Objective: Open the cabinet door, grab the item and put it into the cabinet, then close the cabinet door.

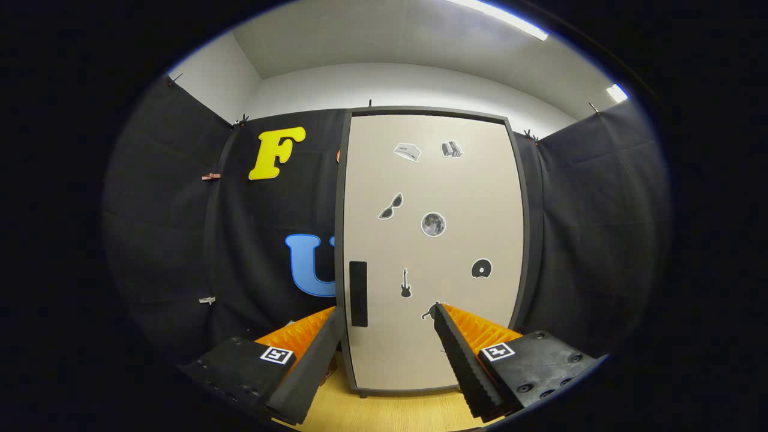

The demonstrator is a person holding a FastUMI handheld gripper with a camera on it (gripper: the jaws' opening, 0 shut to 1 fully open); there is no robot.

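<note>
The cabinet door (pixel 432 252) is the first thing my task calls for, and it stands shut straight ahead of my claw (pixel 389 318), which I hold spread wide with nothing between its fingers. The two fingertips (pixel 332 327) frame the lower part of the door: the left one sits just beside the door's left edge, close under a dark upright handle (pixel 358 293), and the right one points at the lower middle of the panel. I judge the claw is kept released like this because the handle is the next thing to take, and the fingers need room to close around it. The handle sits on the door's left side, so the door most likely swings open from that edge. My hand holds the claw level and facing the door squarely, low, near the wooden surface (pixel 384 411) the cabinet stands on, and apart from the door rather than touching it. Moving outward, the door is a pale panel in a dark frame, dotted with small stickers: a guitar (pixel 405 283), a disc (pixel 481 268), a moon (pixel 432 224), sunglasses (pixel 391 206) and two more near the top. Black cloth (pixel 162 240) hangs as the booth's wall on both sides of the cabinet, and a white ceiling with strip lights (pixel 504 17) is above. I cannot see the item I am meant to put inside from here. The task looks to be at its start, with the door unopened.
</note>
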